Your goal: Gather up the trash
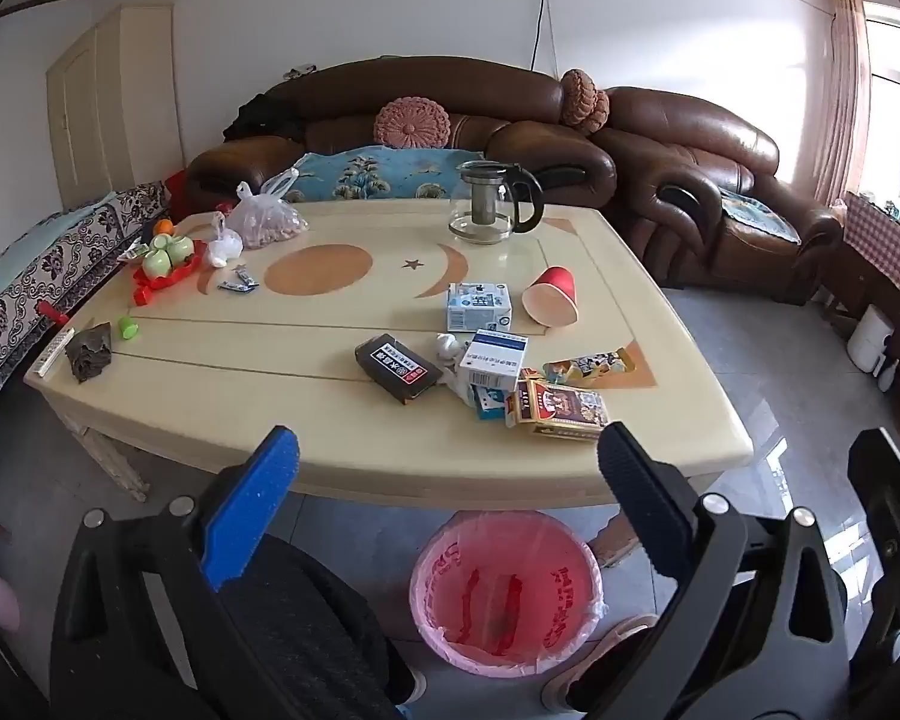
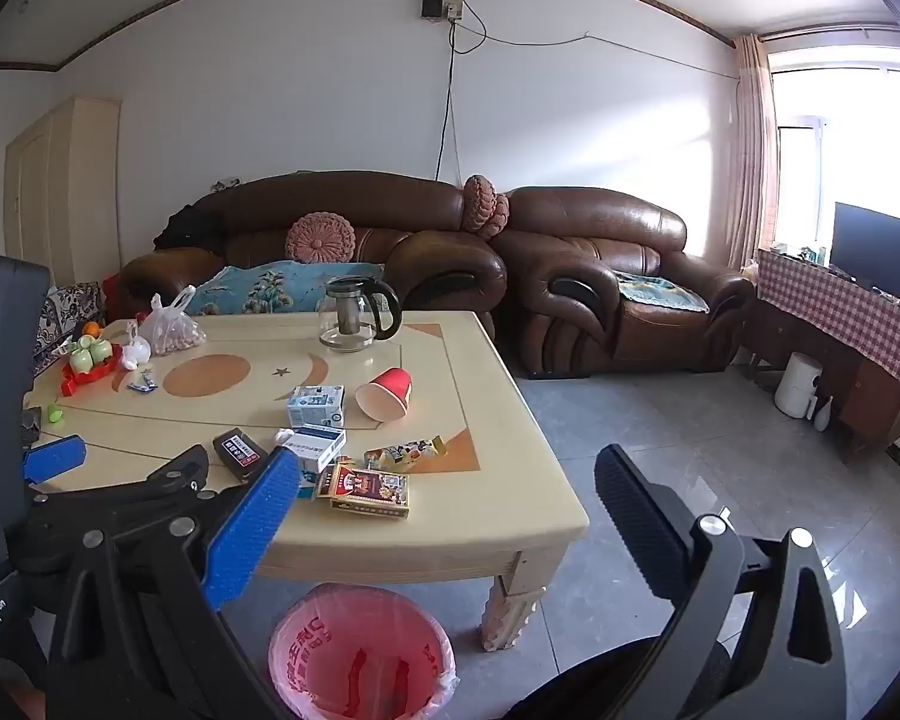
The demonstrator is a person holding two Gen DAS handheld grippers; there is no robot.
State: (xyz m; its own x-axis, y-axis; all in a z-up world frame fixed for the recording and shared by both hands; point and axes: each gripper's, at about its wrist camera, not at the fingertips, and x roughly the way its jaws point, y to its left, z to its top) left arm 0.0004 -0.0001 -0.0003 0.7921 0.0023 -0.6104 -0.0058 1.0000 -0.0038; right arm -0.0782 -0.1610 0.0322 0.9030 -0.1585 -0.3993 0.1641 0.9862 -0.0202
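Trash, loose lot: boxes, wrappers, one tipped cup, all on the cream table (image 1: 222, 438); none collected yet.

Left wrist view. Left gripper (image 1: 447, 495) tongs wide, nothing between them, short of the near table edge. Red cup (image 1: 551, 303) at 1 o'clock from the gripper, on its side, mouth toward the camera and slightly left, long axis running near-to-far. Red-and-gold box (image 1: 561, 411) nearest, flat, long axis crosswise. Black box (image 1: 397, 367) at 12 o'clock, lying diagonally. Lined bin (image 1: 504, 585) on the floor below the table edge.

Right wrist view. Right gripper (image 2: 444, 516) tongs wide, empty. Trash cluster at 11 o'clock; white box (image 2: 313, 449) partly hidden behind the blue pad. Snack wrapper (image 2: 407, 453) flat, possibly empty.

Risk: the cup may roll if nudged at the rim; the glass teapot (image 2: 354, 315) stands just behind it. Overlapping boxes could drag neighbours off the edge.
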